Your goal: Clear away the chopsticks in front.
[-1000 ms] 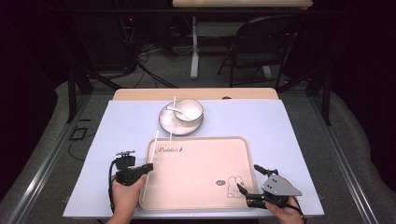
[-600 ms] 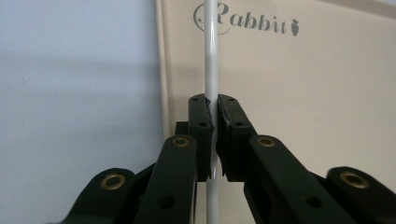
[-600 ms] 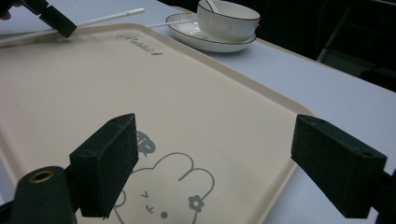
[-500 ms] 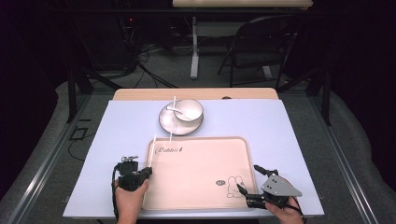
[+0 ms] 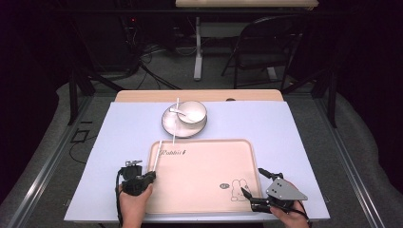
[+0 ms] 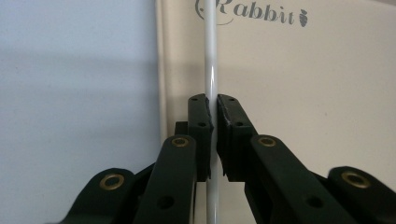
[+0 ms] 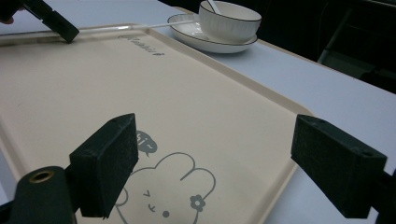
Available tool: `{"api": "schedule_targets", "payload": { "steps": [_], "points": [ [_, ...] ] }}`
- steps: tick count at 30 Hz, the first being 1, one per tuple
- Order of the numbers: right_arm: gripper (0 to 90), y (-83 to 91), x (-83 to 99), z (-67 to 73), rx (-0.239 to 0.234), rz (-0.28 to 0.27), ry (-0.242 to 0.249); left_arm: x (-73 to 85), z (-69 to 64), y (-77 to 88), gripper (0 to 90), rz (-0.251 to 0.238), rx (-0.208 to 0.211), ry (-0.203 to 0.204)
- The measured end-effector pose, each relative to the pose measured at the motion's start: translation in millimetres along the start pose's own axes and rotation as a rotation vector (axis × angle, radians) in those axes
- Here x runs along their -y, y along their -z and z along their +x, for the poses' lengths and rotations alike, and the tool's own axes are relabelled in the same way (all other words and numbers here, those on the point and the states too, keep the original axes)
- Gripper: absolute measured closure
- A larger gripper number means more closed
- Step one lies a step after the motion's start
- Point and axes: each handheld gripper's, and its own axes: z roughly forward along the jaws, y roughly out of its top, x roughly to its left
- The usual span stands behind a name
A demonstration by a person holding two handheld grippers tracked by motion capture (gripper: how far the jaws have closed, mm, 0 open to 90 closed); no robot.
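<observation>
Chopstick [image 6: 211, 70] along tray [image 5: 204, 190] edge

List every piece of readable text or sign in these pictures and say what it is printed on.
"Rabbit", with a small carrot sign after it: grey print near one edge of the flat beige plastic tray.
Small grey speech bubble beside the rabbit drawing on that tray: too blurred and partly hidden to read.
Nothing else carries text.

bowl [image 5: 192, 112] on plate [image 5: 171, 127], behind tray [image 5: 204, 190]
</observation>
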Motion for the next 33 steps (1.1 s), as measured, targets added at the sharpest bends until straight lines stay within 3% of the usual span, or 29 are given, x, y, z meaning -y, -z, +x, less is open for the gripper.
{"api": "schedule_targets", "payload": {
  "steps": [6,17,24,33],
  "points": [
    [14.2,-0.4,-0.7,2.6,-0.014,0.003,0.022,-0.2,0.5,-0.9,84.8,-0.008,0.006,0.006],
    [14.2,-1.6,-0.5,2.2,-0.014,0.005,0.025,2.0,3.1,-0.6,84.0,-0.026,0.014,0.053],
    [14.2,-3.4,-0.7,2.6,-0.021,0.008,0.029,1.6,0.1,-1.7,82.1,-0.029,0.001,0.023],
    [14.2,-4.2,-0.8,2.4,-0.021,0.008,0.026,1.5,0.2,-2.4,78.3,-0.029,0.031,0.023]
  ]
}}
